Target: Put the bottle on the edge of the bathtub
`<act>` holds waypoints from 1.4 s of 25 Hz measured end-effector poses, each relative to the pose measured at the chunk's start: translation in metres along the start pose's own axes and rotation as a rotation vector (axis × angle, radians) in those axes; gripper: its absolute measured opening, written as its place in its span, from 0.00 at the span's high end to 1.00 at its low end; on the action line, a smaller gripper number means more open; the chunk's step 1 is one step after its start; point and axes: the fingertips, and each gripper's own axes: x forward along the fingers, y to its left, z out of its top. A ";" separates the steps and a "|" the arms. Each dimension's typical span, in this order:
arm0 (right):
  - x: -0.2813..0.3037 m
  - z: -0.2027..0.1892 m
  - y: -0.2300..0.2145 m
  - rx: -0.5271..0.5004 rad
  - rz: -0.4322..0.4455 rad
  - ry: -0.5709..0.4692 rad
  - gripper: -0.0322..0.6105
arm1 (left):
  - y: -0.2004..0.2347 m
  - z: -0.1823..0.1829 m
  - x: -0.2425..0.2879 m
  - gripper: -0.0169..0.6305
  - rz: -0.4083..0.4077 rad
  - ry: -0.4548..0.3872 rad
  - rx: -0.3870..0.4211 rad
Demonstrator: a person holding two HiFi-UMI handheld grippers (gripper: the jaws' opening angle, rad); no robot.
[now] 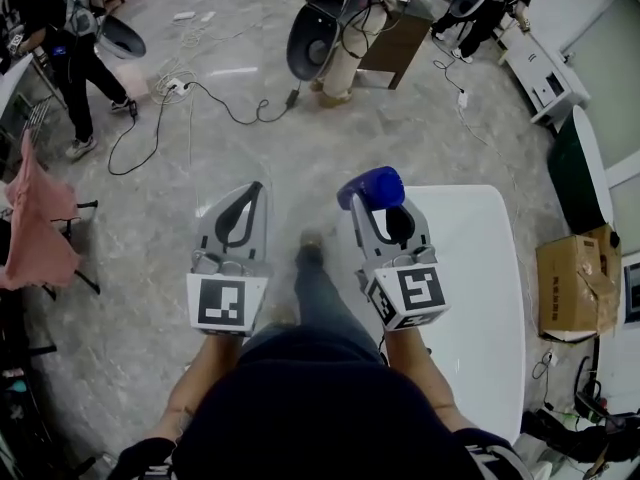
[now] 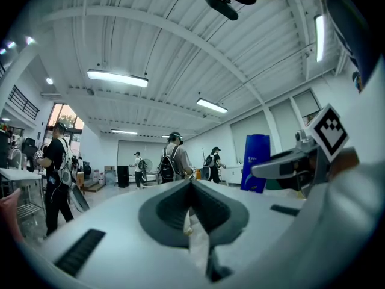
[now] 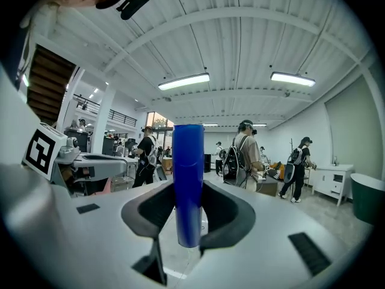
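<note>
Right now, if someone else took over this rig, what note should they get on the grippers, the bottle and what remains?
Left gripper: jaws together, nothing between them, held in the air.
Right gripper: jaws closed on the blue bottle, which stands upright between them.
Bathtub: the white tub lies on the person's right, beside and below the right gripper in the head view. The bottle is not on it.
Done: the bottle is in the grip.
Left: bring it over the tub's edge, set it down, open the jaws.
</note>
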 end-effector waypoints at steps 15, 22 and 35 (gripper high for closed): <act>0.179 0.025 -0.062 -0.059 0.148 -0.045 0.71 | 0.087 0.014 0.139 0.97 0.164 -0.014 0.037; 0.239 0.032 -0.103 -0.041 0.177 -0.056 0.71 | 0.105 0.028 0.208 0.97 0.193 -0.028 0.064; 0.307 0.031 -0.161 -0.030 0.145 -0.058 0.71 | 0.118 0.022 0.297 0.97 0.172 -0.040 0.051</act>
